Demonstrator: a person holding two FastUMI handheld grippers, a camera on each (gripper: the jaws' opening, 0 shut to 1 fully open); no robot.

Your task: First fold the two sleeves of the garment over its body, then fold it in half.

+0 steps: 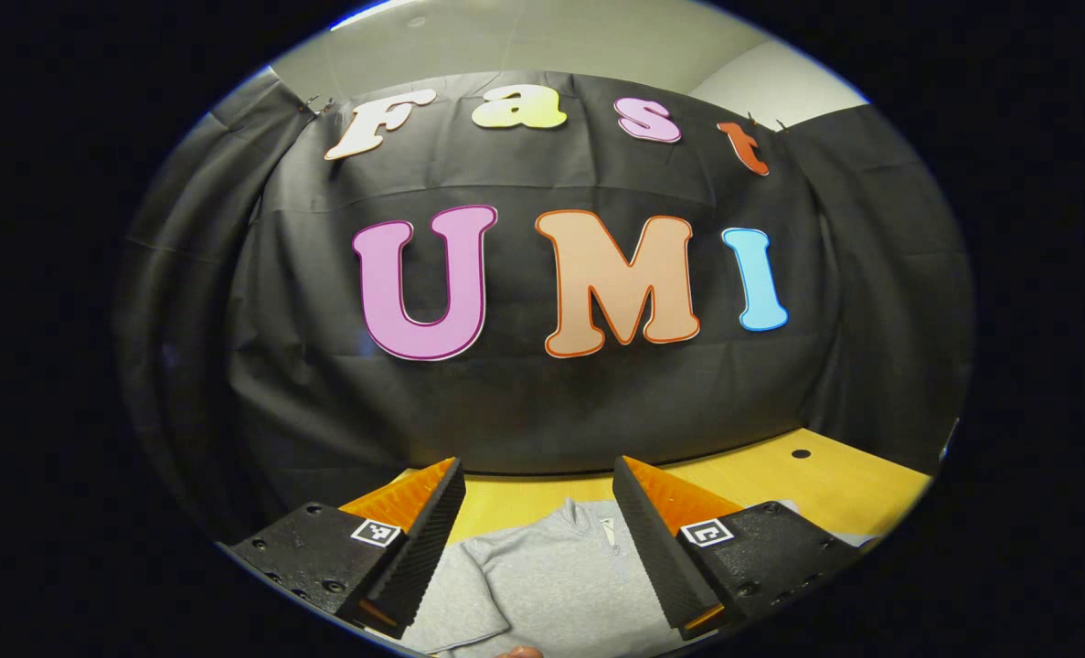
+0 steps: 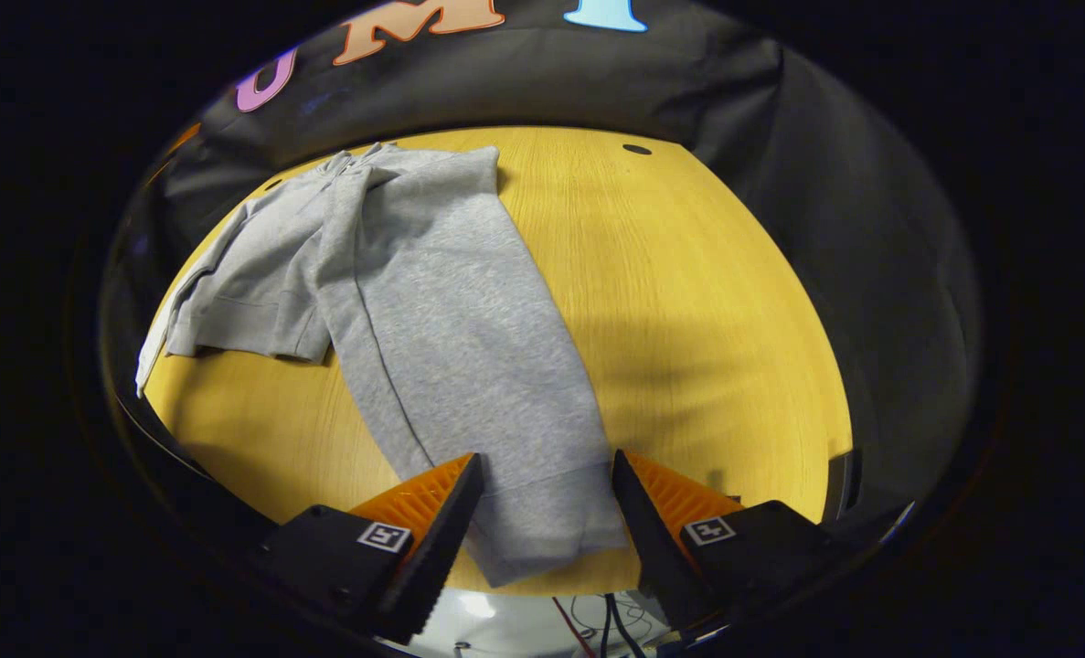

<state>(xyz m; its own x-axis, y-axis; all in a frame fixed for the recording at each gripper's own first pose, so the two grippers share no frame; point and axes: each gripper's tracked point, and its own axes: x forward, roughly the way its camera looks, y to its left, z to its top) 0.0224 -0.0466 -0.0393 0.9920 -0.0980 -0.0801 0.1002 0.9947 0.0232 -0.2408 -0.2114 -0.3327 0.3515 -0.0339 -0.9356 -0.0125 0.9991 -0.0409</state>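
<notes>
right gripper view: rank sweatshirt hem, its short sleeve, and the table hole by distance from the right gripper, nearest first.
1. Hem of the grey sweatshirt: between the open fingers of the right gripper.
2. Short sleeve: mid-left, lying flat.
3. Table hole: far edge, by the black cloth.

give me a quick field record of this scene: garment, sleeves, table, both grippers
garment: grey sweatshirt lying flat on the table
sleeves: one folded over the body; the other sleeve out to the side
table: yellow wooden top
left gripper: open, raised, facing the booth wall, holding nothing
right gripper: open, over the garment's near end, not gripping
</notes>
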